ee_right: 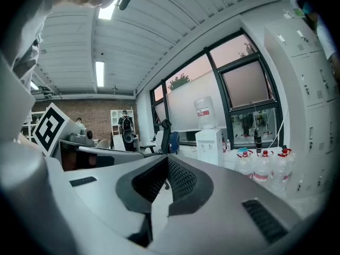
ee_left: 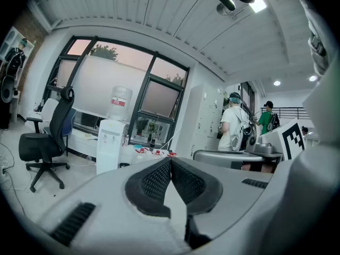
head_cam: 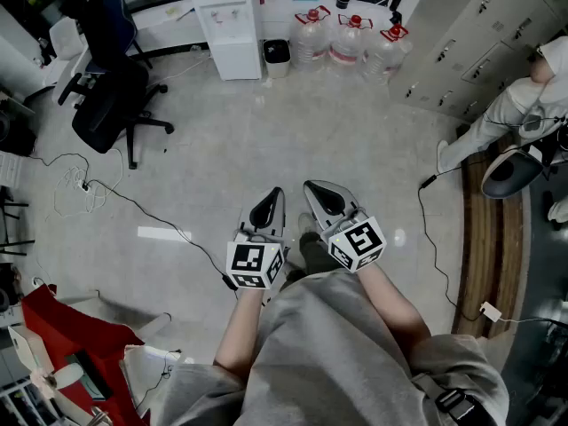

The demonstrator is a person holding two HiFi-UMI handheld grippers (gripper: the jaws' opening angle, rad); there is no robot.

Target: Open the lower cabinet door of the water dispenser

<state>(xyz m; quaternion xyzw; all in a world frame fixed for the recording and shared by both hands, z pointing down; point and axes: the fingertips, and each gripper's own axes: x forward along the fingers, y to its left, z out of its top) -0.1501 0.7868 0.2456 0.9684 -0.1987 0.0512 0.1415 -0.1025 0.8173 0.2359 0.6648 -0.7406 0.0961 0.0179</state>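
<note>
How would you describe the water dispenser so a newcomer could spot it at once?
Look along the window wall at the room's far side. The water dispenser is the tall white cabinet standing between the black office chair and three red-capped floor bottles. Only it carries an upturned bottle on top.

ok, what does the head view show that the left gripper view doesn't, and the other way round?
Head view only: the black-and-white marker cube on the left gripper, and a red object at lower left. Left gripper view only: the dark-framed window, the white slatted ceiling, a person in green. Both: that gripper's shut jaws, the white water dispenser, the black office chair, the clear red-capped water jugs.
</note>
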